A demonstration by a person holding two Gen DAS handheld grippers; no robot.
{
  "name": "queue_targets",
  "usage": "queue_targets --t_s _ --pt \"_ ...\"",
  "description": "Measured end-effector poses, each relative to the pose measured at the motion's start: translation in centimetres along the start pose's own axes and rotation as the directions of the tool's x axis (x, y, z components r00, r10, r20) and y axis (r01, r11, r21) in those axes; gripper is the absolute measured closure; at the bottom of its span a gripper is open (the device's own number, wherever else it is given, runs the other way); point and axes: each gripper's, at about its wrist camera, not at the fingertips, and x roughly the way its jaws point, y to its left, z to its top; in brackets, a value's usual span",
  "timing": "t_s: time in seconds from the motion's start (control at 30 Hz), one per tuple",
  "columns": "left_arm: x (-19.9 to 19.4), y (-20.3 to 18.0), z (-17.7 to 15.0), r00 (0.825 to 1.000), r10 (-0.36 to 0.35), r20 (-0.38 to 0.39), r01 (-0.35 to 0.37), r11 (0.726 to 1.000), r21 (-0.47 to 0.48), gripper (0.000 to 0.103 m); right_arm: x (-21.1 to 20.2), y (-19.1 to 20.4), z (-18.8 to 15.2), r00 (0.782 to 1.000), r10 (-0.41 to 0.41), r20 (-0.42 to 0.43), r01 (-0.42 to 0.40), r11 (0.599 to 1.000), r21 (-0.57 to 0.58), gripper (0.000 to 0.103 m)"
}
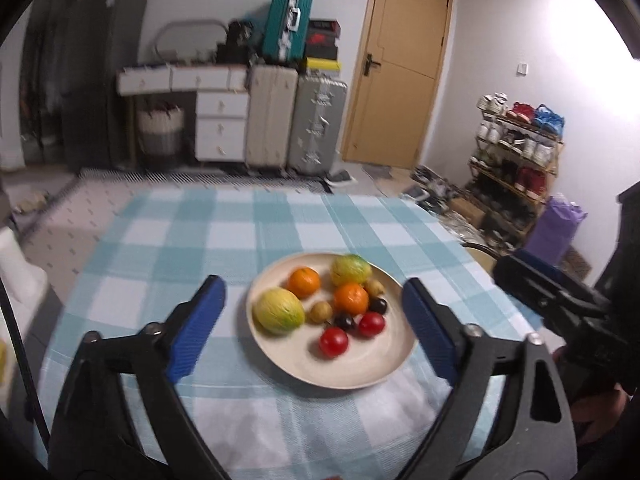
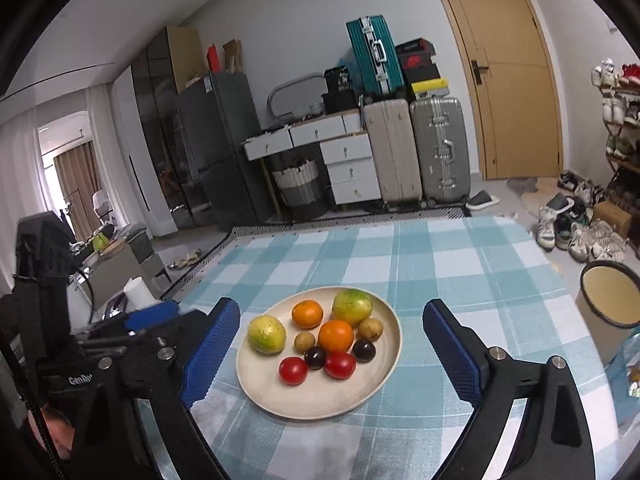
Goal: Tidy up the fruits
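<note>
A cream plate [image 1: 360,368] sits on the blue-checked tablecloth [image 1: 192,240] and holds all the fruit. On it are two yellow-green fruits [image 1: 279,311], two oranges [image 1: 351,298], two red tomatoes [image 1: 333,342], two dark plums and two small brown fruits. My left gripper [image 1: 314,284] stands open in front of the plate, above the cloth, with nothing between its blue pads. My right gripper [image 2: 332,305] is also open and empty, its pads framing the same plate [image 2: 320,400]. Each gripper shows at the edge of the other's view.
A round cream bin with a dark rim [image 2: 608,296] stands just off the table's right side. A white paper roll [image 2: 138,292] sits on a low surface to the left. Suitcases, drawers and a shoe rack [image 1: 516,148] line the far wall.
</note>
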Motion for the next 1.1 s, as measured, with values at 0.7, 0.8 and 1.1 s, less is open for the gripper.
queue_targets --t_s 0.7,0.8,1.1 --pt "-6.6 -0.3 -2.1 0.979 0.12 0.166 -0.127 0.992 0.028 0.0 -6.2 2.1 -1.7 0.981 0.004 0.192 0.015 0.995 -0.098 0.0" --pt "-6.6 0.5 -3.1 0.978 0.123 0.17 -0.127 0.992 0.012 0.0 -6.7 2.5 -2.3 0.978 0.006 0.21 0.018 0.993 -0.116 0.0" --pt "-5.5 1.8 -6.1 0.964 0.159 0.214 -0.168 0.986 0.022 0.0 -6.7 2.9 -4.9 0.975 -0.037 0.219 0.077 0.981 -0.179 0.0"
